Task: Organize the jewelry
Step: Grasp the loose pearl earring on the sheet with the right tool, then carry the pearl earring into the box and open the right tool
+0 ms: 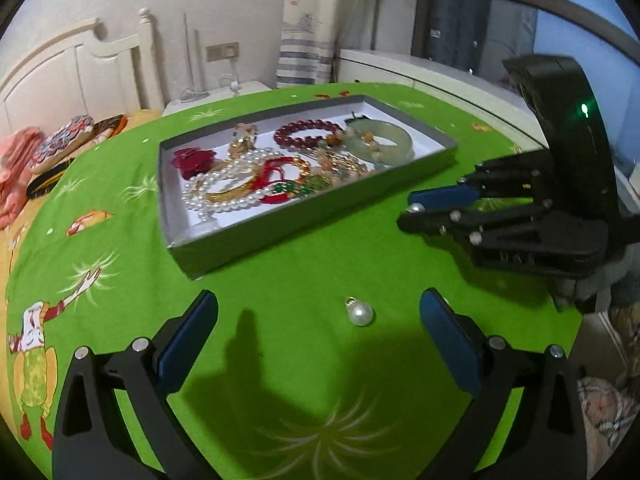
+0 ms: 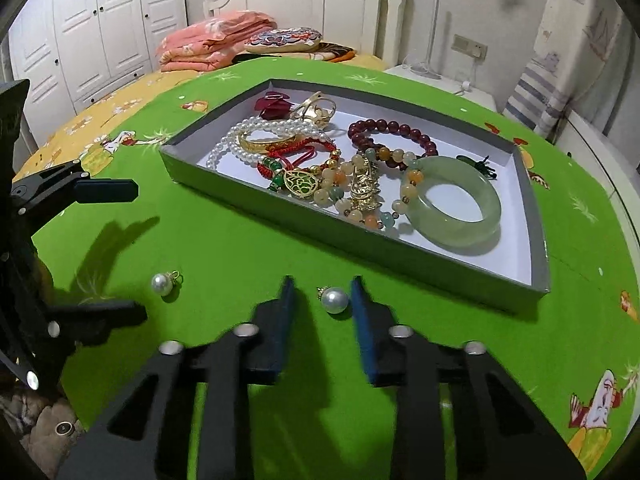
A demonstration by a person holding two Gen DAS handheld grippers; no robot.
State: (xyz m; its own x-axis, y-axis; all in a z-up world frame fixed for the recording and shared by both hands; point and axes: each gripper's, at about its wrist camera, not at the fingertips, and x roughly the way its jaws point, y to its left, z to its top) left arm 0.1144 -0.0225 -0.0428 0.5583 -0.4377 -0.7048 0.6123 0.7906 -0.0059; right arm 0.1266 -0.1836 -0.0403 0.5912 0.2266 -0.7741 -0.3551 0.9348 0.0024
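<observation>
In the right wrist view, the right gripper (image 2: 322,292) sits low in the middle of the frame with its 2 blue-padded fingers (image 2: 285,320) drawn in narrowly around a pearl earring (image 2: 335,300). The right pad touches the pearl or is just short of it, a sliver of green shows on the left, so the grip is not yet clenched. A second pearl earring (image 2: 161,283) lies to the left on the green cloth (image 2: 224,248), between the fingers of the left gripper (image 2: 136,254), which enters from the left edge.

In the left wrist view, the left gripper (image 1: 318,308) is released, its fingers (image 1: 188,340) spread wide at the bottom of the frame, with that second pearl earring (image 1: 360,314) lying loose between the tips, touching neither.

Beyond the earrings, toward the upper middle of both frames, a grey tray (image 2: 360,236) rests on the counter. It holds a pearl necklace (image 2: 240,140), a dark red bead bracelet (image 2: 390,136), a green jade bangle (image 2: 460,208), gold pieces and a red flower clip (image 2: 274,106). A bed (image 2: 100,120) stands behind.
</observation>
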